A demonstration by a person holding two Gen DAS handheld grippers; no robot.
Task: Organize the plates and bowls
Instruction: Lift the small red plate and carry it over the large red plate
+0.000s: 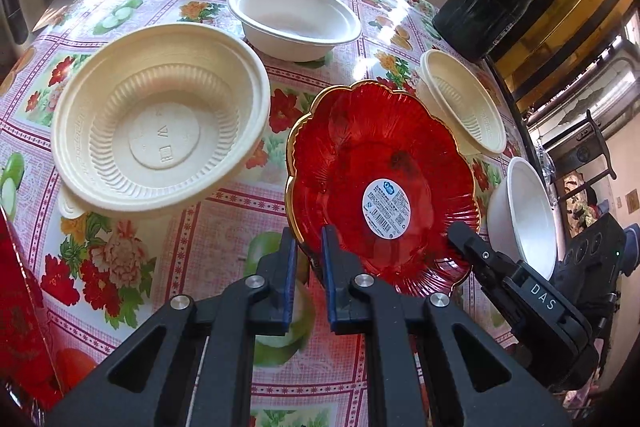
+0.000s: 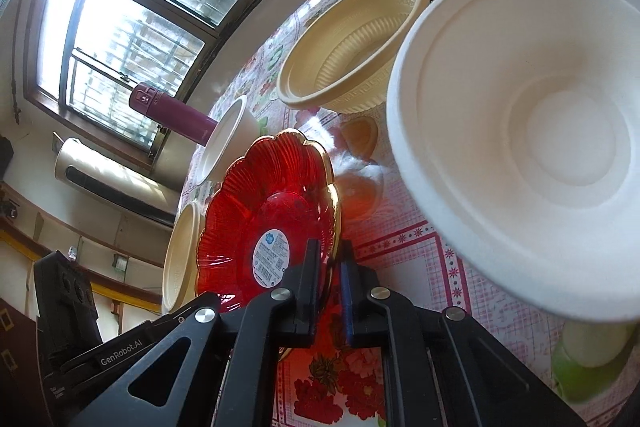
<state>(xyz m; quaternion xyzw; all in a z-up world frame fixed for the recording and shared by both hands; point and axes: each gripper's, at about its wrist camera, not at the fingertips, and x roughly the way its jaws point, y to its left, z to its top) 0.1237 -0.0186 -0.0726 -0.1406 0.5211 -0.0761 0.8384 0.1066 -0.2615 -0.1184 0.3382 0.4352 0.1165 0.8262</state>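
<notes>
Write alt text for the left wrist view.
Both grippers clamp opposite edges of a gold-rimmed red plate: the left gripper near, the right gripper beside it. Cream bowls and white bowls sit around it on a floral tablecloth.

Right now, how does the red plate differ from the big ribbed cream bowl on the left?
The red plate is clear, shallow, gold-rimmed and scalloped, with a label sticker; the cream bowl is opaque, deeper, round and plain. The plate is gripped at both edges and tilted; the bowl is ungripped. Both have ribbed surfaces.
</notes>
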